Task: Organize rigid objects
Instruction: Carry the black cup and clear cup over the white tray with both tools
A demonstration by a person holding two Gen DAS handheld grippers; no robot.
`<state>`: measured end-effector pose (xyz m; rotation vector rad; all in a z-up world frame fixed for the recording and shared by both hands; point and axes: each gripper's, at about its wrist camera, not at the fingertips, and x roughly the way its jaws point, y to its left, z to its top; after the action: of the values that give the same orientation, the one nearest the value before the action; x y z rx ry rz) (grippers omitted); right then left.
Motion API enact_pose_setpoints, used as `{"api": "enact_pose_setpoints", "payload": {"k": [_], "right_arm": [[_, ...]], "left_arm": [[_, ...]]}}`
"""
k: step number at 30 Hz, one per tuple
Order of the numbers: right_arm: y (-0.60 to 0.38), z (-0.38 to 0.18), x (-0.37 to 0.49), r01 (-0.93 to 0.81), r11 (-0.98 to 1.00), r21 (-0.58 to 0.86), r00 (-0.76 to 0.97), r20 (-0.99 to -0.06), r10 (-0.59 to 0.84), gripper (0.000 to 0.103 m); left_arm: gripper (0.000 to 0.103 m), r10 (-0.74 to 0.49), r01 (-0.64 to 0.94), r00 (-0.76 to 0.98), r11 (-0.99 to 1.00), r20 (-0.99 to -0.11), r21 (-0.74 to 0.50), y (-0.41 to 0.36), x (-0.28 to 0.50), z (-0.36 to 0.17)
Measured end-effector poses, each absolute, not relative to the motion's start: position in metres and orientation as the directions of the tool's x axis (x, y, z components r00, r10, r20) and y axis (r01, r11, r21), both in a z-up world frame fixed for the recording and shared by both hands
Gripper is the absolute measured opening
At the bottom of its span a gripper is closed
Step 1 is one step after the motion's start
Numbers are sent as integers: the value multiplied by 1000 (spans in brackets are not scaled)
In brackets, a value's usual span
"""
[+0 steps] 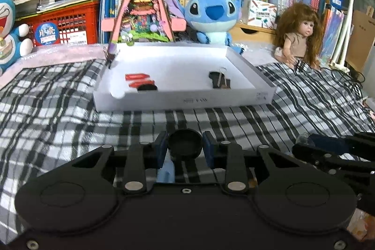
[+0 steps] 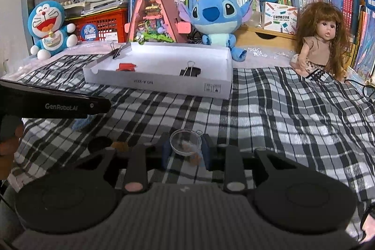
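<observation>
My left gripper [image 1: 184, 148] is shut on a round black cap [image 1: 184, 143], held low over the plaid cloth in front of the white tray [image 1: 187, 101]. My right gripper [image 2: 186, 148] is shut on a small clear plastic jar [image 2: 185, 141] with brownish bits inside, its mouth open toward the tray [image 2: 157, 87]. The tray holds red flat pieces [image 1: 138, 79], a black round piece [image 1: 147, 87] and black binder clips [image 1: 219, 80]. The right gripper shows at the right edge of the left view [image 1: 337, 151].
The black-and-white plaid cloth [image 2: 281, 109] covers the surface. Behind the tray stand a pink A-frame toy house [image 1: 143, 8], a Stitch plush [image 1: 212, 13], a Doraemon plush [image 2: 50, 27], a doll [image 2: 321, 39], red crates and bookshelves. A binder clip [image 2: 117, 52] grips the tray's far-left corner.
</observation>
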<state>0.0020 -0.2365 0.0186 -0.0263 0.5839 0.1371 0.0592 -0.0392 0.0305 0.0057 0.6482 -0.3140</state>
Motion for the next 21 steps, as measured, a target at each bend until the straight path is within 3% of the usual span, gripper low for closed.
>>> {"api": "enact_pose_setpoints", "payload": {"k": [11, 21], "right_arm": [[-247, 52, 57, -113, 990, 86, 833, -535, 141, 34], [-255, 66, 134, -87, 981, 171, 793, -584, 172, 34]], "left_arm": [[30, -251, 240, 780, 966, -574, -96, -23, 112, 60], [30, -224, 178, 741, 975, -633, -136, -15, 186, 67]]}}
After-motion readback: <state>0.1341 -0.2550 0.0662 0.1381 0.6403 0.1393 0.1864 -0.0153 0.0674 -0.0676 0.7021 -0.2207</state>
